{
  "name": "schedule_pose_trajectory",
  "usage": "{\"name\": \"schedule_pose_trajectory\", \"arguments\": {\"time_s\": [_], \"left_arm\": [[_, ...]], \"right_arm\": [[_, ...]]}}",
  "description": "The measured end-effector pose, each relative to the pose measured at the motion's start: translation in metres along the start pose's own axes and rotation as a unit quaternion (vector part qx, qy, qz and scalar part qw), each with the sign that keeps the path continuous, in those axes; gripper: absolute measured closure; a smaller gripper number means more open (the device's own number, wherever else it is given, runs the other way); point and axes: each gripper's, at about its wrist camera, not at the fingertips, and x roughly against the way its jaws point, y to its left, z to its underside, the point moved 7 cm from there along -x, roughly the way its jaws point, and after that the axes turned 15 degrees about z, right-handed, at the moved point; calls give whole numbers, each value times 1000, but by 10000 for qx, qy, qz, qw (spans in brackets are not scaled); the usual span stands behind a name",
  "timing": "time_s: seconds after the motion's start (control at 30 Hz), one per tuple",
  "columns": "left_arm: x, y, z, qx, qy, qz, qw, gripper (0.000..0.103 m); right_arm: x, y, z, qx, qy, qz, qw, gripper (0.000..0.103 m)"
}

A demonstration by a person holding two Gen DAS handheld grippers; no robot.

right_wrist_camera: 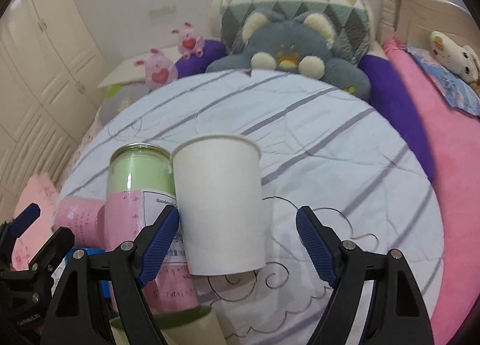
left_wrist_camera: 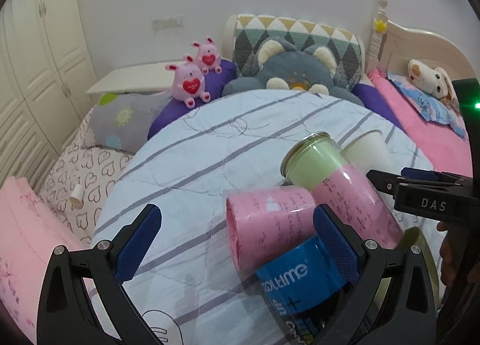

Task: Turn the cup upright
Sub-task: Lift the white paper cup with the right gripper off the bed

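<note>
— White paper, that was the cup (right_wrist_camera: 220, 210): it stood upright on the striped quilt (right_wrist_camera: 315, 141), mouth up, between the blue pads of the right tongs (right_wrist_camera: 238, 243). Did you see the same?

— I did. Those right tongs were spread apart; the pad at nine o'clock lay just against the cup's lower wall or a hair off it (I could not tell which), and the pad at three o'clock stood well clear.

— And beside the cup?

— At its nine o'clock stood a tall glass jar (right_wrist_camera: 141, 192), pale green above and wrapped in pink paper below, touching or almost touching the cup. Farther toward eight o'clock a pink roll (right_wrist_camera: 79, 219) lay on its side.

— What did the left camera give?

— The left tongs (left_wrist_camera: 237, 243) were apart too, gripping nothing. The pink roll (left_wrist_camera: 267, 222) and a blue-labelled tube (left_wrist_camera: 297, 279) lay between the pads, near the right-hand one. The jar (left_wrist_camera: 327, 171) leaned away toward one o'clock, and behind it the cup (left_wrist_camera: 367, 150) showed only as a white sliver.

— Anything at the far end?

— A grey stuffed animal (right_wrist_camera: 288, 48) at twelve o'clock, with two pink plush rabbits (left_wrist_camera: 195, 78) toward eleven.
</note>
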Motion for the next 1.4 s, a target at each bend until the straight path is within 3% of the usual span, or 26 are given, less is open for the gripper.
{"name": "schedule_pose_trajectory", "arguments": {"time_s": [0.2,0.3,0.37,0.4,0.53,0.9,1.4], "left_arm": [[-4,6,0,101,65,42,9999,1],[-6,8,1,117,98,25,9999,1],[-6,8,2,131,119,12,9998,1],[-6,8,2,136,123,7,9998,1],[-6,8,2,153,151,-28,9998,1],[8,0,3,52,112,-132,9998,1],[69,-36,32,-244,-134,-46,9996,1]], "right_arm": [[-19,5,-4,176,301,138,9993,21],[-24,3,-4,96,418,-43,9991,22],[-24,1,-4,51,388,-42,9992,28],[-22,1,-4,42,359,-63,9993,41],[-8,0,-5,125,196,155,9996,40],[37,-7,1,72,-215,138,9996,40],[113,-23,50,-56,-775,222,9967,40]]}}
